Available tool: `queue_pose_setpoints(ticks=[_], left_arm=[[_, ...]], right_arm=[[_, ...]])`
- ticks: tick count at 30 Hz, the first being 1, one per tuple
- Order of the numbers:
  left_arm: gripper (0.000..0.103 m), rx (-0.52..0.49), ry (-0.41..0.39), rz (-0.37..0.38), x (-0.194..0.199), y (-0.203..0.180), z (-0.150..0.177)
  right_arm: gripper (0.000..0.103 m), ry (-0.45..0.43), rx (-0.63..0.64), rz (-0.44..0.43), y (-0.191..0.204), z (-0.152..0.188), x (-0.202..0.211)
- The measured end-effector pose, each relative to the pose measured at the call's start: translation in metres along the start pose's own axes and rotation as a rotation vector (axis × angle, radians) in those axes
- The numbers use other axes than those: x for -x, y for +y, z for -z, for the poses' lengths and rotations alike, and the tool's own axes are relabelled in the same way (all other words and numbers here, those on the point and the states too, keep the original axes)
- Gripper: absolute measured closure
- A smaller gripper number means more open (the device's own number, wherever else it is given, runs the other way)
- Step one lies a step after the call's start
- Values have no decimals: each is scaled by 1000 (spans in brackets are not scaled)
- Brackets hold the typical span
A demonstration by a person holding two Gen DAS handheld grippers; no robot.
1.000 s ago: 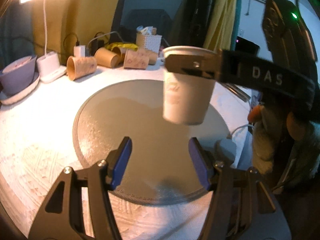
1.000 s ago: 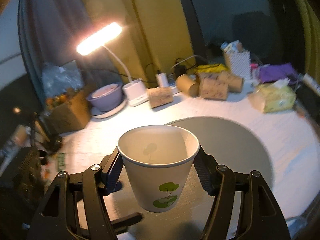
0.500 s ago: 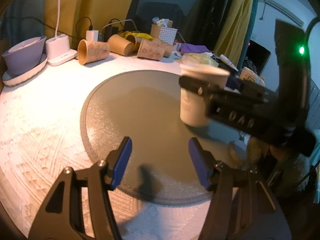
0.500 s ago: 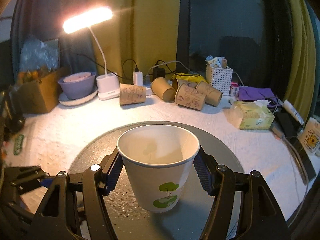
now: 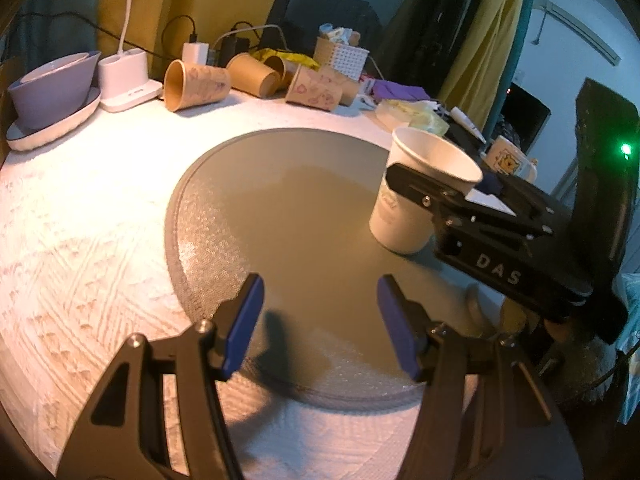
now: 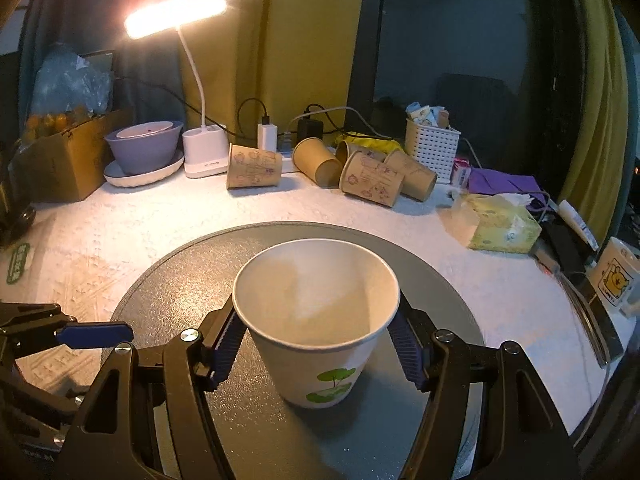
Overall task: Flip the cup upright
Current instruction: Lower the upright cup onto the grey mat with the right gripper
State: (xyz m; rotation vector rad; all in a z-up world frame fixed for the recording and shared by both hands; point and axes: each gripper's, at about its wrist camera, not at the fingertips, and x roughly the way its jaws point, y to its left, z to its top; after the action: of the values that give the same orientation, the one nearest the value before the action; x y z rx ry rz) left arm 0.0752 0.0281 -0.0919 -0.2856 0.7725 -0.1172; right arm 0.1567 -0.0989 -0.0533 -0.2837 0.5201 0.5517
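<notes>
Now we hold the cup [image 6: 316, 332] mouth-up in our right gripper [image 6: 316, 350], closed on its sides, base seemingly on the mat [image 5: 280, 216], while our left gripper [image 5: 320, 320] waits open and empty.

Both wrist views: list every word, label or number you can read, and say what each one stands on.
"DAS": white letters on the black body of the right gripper, seen in the left wrist view.
Green sticker on the table's left edge: print too blurred to read.
Tissue pack, mug, brown cups: pictures or print, nothing legible.
</notes>
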Motion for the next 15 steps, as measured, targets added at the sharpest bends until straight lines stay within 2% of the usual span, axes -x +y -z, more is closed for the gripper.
queue_pose_setpoints(ticks=[5,11,13,15], left_arm=[[42,13,2,-10,0,3,-1],[40,22,-10,-56,3,5,-4],[33,28,-23,-64,6,7,-5],[31,32,-38,-69,10,8,-7]], right_arm=[[34,-1,-4,2,-1,3,3],[32,9,-22,-3,-5,6,3],[25,25,-30,-14,-6,7,1],[20,34,-38,-21,-6,7,0]])
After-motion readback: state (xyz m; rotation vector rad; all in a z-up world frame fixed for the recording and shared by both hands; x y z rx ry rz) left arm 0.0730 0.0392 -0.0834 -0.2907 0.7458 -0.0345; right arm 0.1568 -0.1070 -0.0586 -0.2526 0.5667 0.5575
